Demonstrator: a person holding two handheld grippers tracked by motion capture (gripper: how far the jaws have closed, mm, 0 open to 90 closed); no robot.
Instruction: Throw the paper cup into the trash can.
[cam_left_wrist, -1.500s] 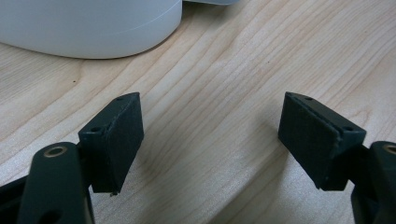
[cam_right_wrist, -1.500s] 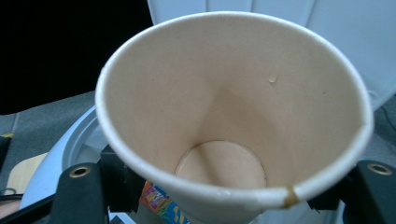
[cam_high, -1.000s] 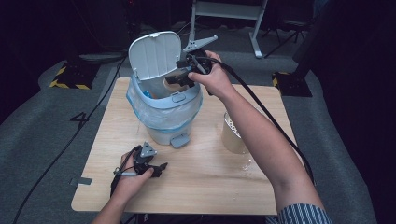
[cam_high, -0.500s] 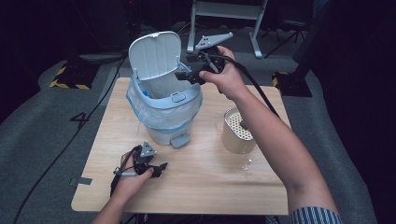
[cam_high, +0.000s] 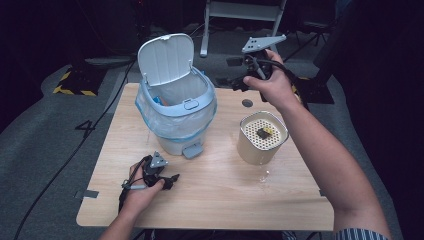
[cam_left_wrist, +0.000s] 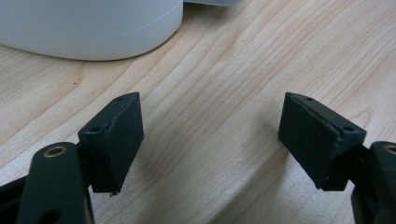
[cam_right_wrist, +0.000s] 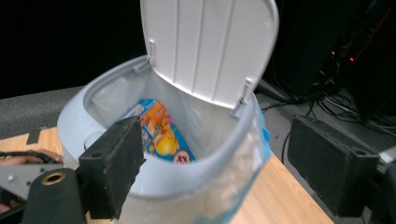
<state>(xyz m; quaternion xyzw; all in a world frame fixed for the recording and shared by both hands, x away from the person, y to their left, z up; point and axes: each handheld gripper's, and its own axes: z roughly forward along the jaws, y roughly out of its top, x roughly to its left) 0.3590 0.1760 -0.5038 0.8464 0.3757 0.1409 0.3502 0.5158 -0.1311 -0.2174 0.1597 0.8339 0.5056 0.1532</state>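
A pale blue pedal bin with a plastic liner stands at the table's middle back, its white lid raised. In the right gripper view a colourful packet lies inside the bin. My right gripper hangs in the air to the right of the bin's mouth, pointing at it. Its jaws are open, have just been closing a little, and hold nothing. My left gripper rests on the table near the front edge, in front of the bin. It is open over bare wood.
A beige cylinder with a perforated top stands right of the bin, under my right forearm, with a small yellow and black bit on it. The bin's pedal faces the front. Cables trail off the table's far side.
My right gripper has drawn back from the bin's mouth, to the right and a little upward, uncovering the beige cylinder. The left hand has stayed put.
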